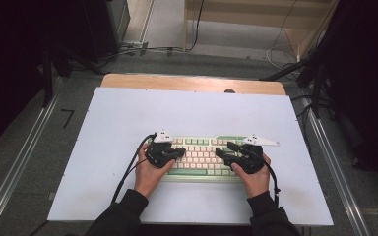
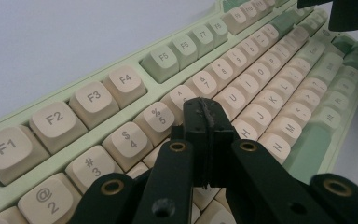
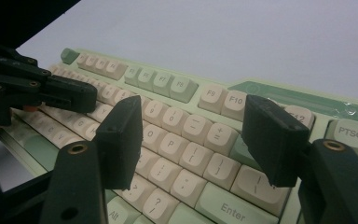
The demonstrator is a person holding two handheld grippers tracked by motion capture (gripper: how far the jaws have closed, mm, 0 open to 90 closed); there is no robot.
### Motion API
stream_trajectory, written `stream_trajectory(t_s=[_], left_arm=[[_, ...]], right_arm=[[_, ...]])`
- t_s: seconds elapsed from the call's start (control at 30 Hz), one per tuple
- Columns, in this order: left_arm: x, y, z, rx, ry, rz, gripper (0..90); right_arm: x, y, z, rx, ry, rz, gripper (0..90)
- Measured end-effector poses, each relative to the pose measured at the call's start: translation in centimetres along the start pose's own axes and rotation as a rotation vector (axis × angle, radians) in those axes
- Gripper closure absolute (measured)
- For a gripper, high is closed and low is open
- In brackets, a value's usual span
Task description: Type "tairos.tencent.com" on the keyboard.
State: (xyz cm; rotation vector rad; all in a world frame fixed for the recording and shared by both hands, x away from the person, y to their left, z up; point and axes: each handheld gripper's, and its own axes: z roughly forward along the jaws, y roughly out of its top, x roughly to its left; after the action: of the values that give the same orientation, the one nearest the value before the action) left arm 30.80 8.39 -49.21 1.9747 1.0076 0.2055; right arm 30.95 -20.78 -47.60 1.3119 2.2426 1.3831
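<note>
A pale green keyboard (image 1: 202, 155) with cream keys lies on the white board, slightly toward the near side. My left gripper (image 1: 181, 152) is over the keyboard's left half, jaws shut with nothing between them. In the left gripper view its tip (image 2: 205, 116) hovers just above the keyboard (image 2: 121, 84), around the number and upper letter rows. My right gripper (image 1: 225, 149) is over the right half with its jaws open. In the right gripper view it (image 3: 193, 126) stands wide over the keyboard (image 3: 168, 84), with the P and bracket keys seen between the pads. The left gripper (image 3: 81, 98) is at the far left there.
The white board (image 1: 128, 118) covers a wooden table whose far edge (image 1: 192, 82) shows beyond it. Metal rails (image 1: 24, 152) run along both sides on the floor. Cables (image 1: 147, 49) and a wooden frame (image 1: 256, 19) lie farther back.
</note>
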Motion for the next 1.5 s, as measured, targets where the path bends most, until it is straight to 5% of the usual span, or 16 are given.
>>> stream_trajectory(t_s=[0.23, 0.4, 0.6, 1.0, 1.5], left_arm=[[0.4, 0.5, -1.6, -0.104, -0.066, -0.043, 75.3], [0.7, 0.6, -3.0, -0.171, -0.061, -0.050, 56.9], [1.5, -0.2, -4.0, -0.205, -0.034, -0.063, 45.5], [3.3, -2.2, -5.1, -0.204, 0.016, -0.100, 42.5], [3.2, -2.6, -5.1, -0.202, 0.006, -0.104, 46.4]], right_arm=[[0.0, 0.0, -0.1, -0.001, -0.001, -0.003, 36.7], [0.0, 0.0, -0.1, -0.006, -0.001, -0.003, 36.6], [0.0, 0.0, -0.1, -0.006, -0.002, -0.004, 36.5], [0.0, 0.0, -0.2, -0.007, -0.003, -0.006, 36.5], [0.1, 0.0, -0.2, -0.002, 0.001, -0.002, 36.5]])
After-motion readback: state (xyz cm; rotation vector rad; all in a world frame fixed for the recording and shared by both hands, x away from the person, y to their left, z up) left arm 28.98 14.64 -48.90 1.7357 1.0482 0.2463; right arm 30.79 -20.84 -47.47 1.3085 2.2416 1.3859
